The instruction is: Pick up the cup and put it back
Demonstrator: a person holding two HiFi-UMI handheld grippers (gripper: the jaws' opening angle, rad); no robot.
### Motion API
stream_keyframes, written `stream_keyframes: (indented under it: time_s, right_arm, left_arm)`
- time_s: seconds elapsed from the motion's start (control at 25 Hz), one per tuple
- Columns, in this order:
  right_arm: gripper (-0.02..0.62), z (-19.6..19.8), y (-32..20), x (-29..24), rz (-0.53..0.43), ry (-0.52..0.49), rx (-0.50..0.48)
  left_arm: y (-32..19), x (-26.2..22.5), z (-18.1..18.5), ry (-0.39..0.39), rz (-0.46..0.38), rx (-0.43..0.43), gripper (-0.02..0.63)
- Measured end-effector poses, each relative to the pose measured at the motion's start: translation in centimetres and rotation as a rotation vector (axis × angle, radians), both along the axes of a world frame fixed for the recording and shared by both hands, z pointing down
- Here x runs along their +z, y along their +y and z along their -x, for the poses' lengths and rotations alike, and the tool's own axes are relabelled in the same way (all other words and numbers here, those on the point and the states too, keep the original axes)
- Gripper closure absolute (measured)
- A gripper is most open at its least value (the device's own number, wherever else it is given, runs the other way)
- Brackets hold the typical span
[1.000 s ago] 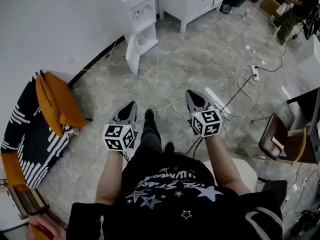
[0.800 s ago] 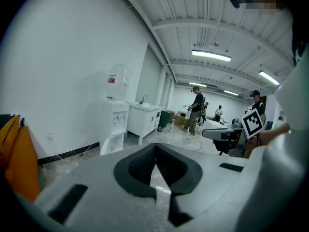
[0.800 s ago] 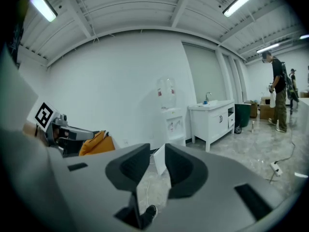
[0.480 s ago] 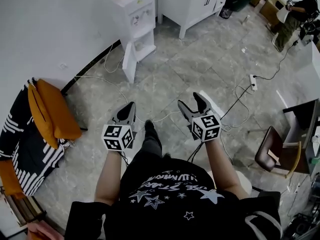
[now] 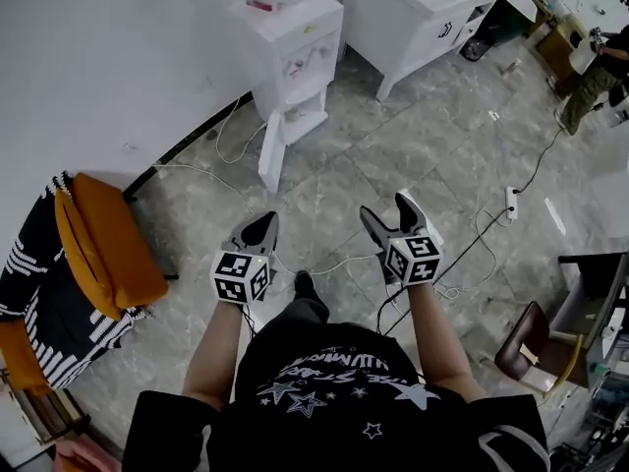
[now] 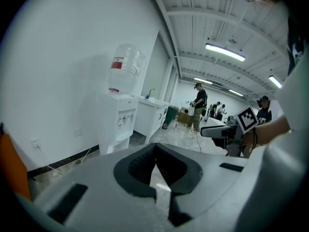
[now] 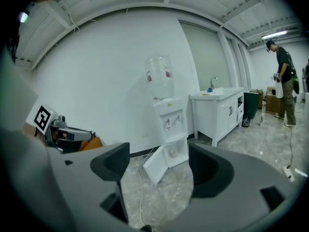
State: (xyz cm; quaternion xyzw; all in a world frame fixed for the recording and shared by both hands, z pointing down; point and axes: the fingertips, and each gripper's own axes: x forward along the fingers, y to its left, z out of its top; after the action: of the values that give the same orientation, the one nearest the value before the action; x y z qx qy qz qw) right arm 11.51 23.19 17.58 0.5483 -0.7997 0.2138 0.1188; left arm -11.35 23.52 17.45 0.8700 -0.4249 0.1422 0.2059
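Note:
I see no cup in any view. My left gripper [image 5: 263, 220] is held out over the floor at waist height, its jaws shut with nothing between them [image 6: 155, 164]. My right gripper [image 5: 386, 206] is level with it on the right; its jaws are opening and stand wide apart, with only the floor between them [image 7: 159, 164]. Both point toward a white water dispenser [image 5: 291, 45] with a clear bottle [image 6: 123, 69] on top. Its lower door [image 7: 156, 165] hangs open. Each gripper shows in the other's view, the right one [image 6: 227, 131] and the left one [image 7: 63, 132].
A white sink cabinet [image 5: 423, 8] stands right of the dispenser. An orange chair [image 5: 103, 234] with a patterned cloth is at my left by the wall. Cables [image 5: 226, 173] and a power strip [image 5: 510, 202] lie on the floor. A brown chair [image 5: 526, 337] is at right, a person [image 5: 601, 62] far off.
The right gripper's jaws have gone from shut to wide open. The left gripper stays shut. The dispenser and cabinet now sit nearer and more central in the head view.

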Motion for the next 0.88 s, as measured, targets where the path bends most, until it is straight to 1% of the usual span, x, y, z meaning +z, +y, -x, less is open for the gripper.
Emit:
stream_keyframes:
  time_s: [0.08,0.16,0.28,0.44,0.56,0.68,0.76,0.88]
  right_arm:
    - [0.222,0.4,-3.0,0.0,-0.001,0.01,0.004]
    - [0.222,0.5,-5.6,0.5,0.005,0.024,0.005]
    - [0.222,0.7,-9.3,1.8,0.024,0.047,-0.015]
    - [0.224,1.1,-14.9,5.1,0.047,0.074,-0.08]
    - [0.225,1.5,-20.6,9.1,0.045,0.098,-0.146]
    - [0.236,2.3,-27.0,14.5,0.022,0.113,-0.205]
    - [0.238,2.6,-31.2,18.3,0.018,0.112,-0.222]
    - [0.249,3.0,-36.2,24.1,0.013,0.116,-0.258]
  left_arm:
    - [-2.9,0.0,0.2,-0.012,-0.004,0.024,0.597]
    - [-5.3,0.2,0.4,-0.011,-0.003,0.024,0.597]
    - [-8.4,0.9,1.0,0.008,0.01,-0.008,0.597]
    - [-12.5,3.1,1.6,0.011,0.03,-0.06,0.597]
    - [-16.8,5.7,2.3,-0.004,0.025,-0.123,0.597]
    - [-21.1,9.9,3.1,-0.032,0.026,-0.208,0.597]
    - [-23.9,13.0,2.8,-0.043,0.018,-0.249,0.597]
    - [-28.1,17.8,1.3,-0.056,-0.007,-0.271,0.597]
